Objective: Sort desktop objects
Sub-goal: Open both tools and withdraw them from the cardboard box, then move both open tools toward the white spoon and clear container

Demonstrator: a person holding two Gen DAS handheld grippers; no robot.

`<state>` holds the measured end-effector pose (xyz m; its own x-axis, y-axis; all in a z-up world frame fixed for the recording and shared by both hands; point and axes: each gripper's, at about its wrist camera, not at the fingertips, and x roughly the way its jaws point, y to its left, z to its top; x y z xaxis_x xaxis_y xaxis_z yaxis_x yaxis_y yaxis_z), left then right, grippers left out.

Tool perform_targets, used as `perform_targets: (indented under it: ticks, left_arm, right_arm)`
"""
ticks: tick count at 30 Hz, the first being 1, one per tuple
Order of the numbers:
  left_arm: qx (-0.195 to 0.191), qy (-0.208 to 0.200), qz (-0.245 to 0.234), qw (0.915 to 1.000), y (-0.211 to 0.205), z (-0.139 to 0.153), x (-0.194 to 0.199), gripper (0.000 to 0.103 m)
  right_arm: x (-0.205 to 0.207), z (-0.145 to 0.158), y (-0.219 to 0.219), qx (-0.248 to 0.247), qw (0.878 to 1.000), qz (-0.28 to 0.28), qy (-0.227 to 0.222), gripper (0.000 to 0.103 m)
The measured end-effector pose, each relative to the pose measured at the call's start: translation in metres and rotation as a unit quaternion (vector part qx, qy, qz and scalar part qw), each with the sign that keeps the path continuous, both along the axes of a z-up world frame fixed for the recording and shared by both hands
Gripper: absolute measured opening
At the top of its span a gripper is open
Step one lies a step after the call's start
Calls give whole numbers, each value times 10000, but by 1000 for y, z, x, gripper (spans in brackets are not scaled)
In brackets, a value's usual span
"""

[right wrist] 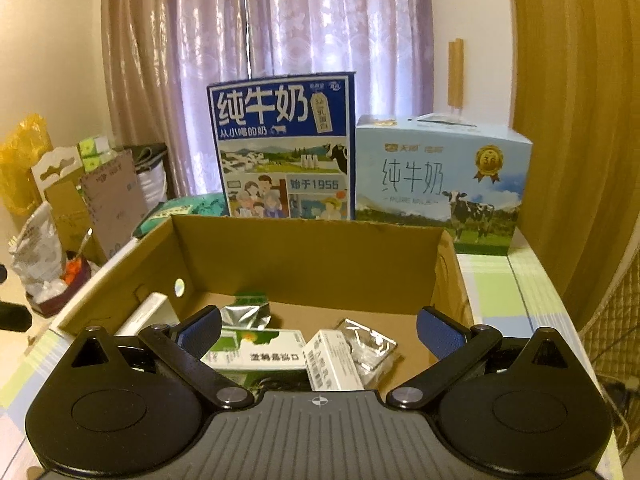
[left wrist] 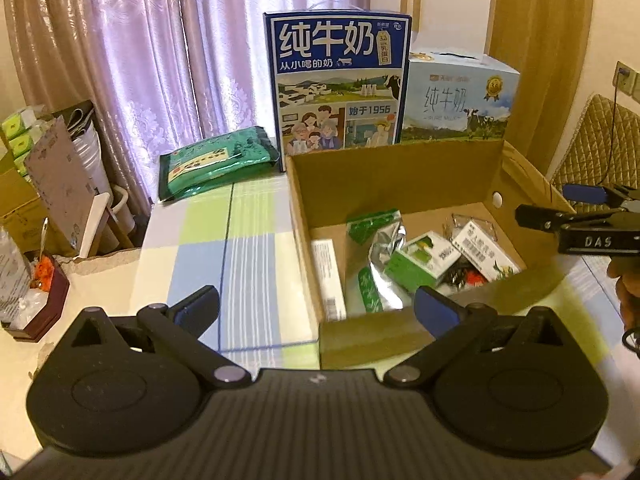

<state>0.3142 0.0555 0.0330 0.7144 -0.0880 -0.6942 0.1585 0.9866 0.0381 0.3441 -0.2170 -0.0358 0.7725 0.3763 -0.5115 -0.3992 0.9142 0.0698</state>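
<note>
Daylight comes softly through the lilac curtain (left wrist: 160,60) behind the bench (left wrist: 224,240), leaving both views fairly dim with a warm yellowish cast. Fisheye distortion bows the walls and blackens the corners. The cardboard box (right wrist: 304,252) interior lies in shade, foil packets (left wrist: 384,248) glint faintly, and fine print looks soft.

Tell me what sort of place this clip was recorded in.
Most likely a home, a living or dining room: lilac curtains behind a table with a checked cloth, milk gift cartons, and a quilted chair.

Small packets lie in the cardboard box (right wrist: 304,256) — two milk cartons (right wrist: 286,148) stand behind it.
</note>
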Motion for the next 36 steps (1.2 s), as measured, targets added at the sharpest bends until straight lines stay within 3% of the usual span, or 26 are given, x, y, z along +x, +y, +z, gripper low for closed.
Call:
perform_targets:
  ticks: [7, 14, 19, 27, 36]
  left_arm:
    - [-82, 183, -13, 9998, 12, -16, -42, 101]
    - [-308, 346, 282, 9985, 27, -35, -87, 101]
    - [-204, 471, 329, 9981, 37, -42, -121, 101]
    - [66, 618, -243, 9978, 38, -50, -164, 101]
    - [423, 670, -1058, 9912, 27, -73, -170, 101]
  right_arm:
    - [-48, -6, -17, -58, 10000, -21, -34, 101]
    - [-83, -23, -37, -132, 9986, -255, 446, 101]
    - [-110, -37, -39, -109, 9966, -262, 777, 101]
    - [-156, -58, -23, -228, 9942, 54, 1053, 101]
    - [-171, -74, -20, -449, 9930, 186, 1073, 101]
